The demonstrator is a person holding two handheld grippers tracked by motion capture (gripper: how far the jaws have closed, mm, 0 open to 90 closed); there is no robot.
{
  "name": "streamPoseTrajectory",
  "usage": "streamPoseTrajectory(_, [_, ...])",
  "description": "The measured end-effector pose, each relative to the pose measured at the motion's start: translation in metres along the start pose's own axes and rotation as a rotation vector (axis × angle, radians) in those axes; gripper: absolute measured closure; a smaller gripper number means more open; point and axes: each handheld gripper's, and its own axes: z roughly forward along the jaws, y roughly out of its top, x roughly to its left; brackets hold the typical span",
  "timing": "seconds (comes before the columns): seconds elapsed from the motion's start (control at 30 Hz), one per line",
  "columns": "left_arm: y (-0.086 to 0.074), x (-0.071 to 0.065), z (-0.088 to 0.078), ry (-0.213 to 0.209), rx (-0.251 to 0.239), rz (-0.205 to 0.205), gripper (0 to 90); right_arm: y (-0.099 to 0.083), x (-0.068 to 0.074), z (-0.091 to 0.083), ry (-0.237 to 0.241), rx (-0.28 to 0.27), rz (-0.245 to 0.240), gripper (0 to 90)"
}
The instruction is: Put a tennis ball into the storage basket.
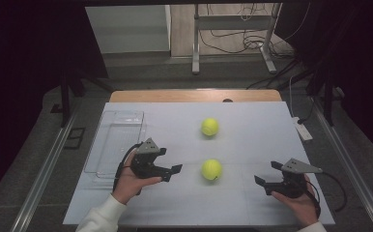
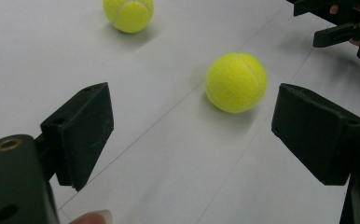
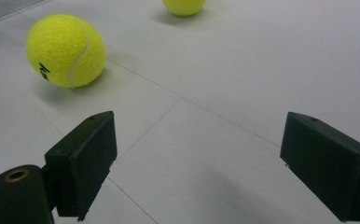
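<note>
While its jaws stand apart with nothing between them, the left tool (image 1: 173, 173) hovers low over the desk (image 1: 252, 203), aimed at the near tennis ball (image 1: 211, 169), which rests on the desk just ahead of the jaw tips and apart from them. Beyond that ball, farther from the person, lies the far tennis ball (image 1: 209, 127). Behind the left tool sits a clear plastic bin (image 1: 114, 140). Across the near ball, the right tool (image 1: 266, 177) also has its jaws apart and empty, pointing toward the same ball
</note>
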Motion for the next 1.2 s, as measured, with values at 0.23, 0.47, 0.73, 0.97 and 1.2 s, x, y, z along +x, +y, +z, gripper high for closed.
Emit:
streamPoseTrajectory(0.23, [0.005, -0.002, 0.007, -0.006, 0.013, 0.021, 13.6, -0.001, -0.001, 0.000, 0.001, 0.000, 0.001, 11.0])
streamPoseTrajectory(0.47, [0.009, -0.003, 0.012, -0.009, 0.026, 0.034, 13.5, -0.002, -0.001, 0.000, -0.003, 0.002, 0.003, 11.0])
streamPoseTrajectory(0.73, [0.014, -0.005, 0.017, -0.021, 0.029, 0.042, 13.6, -0.002, -0.001, 0.001, -0.001, 0.006, -0.001, 11.1])
streamPoseTrajectory(0.97, [0.019, -0.010, 0.021, -0.038, 0.043, 0.069, 13.4, -0.002, -0.001, 0.001, -0.003, 0.007, -0.001, 11.1])
streamPoseTrajectory(1.2, [0.023, -0.013, 0.030, -0.048, 0.057, 0.082, 13.3, -0.002, -0.001, 0.001, 0.001, 0.009, 0.002, 11.1])
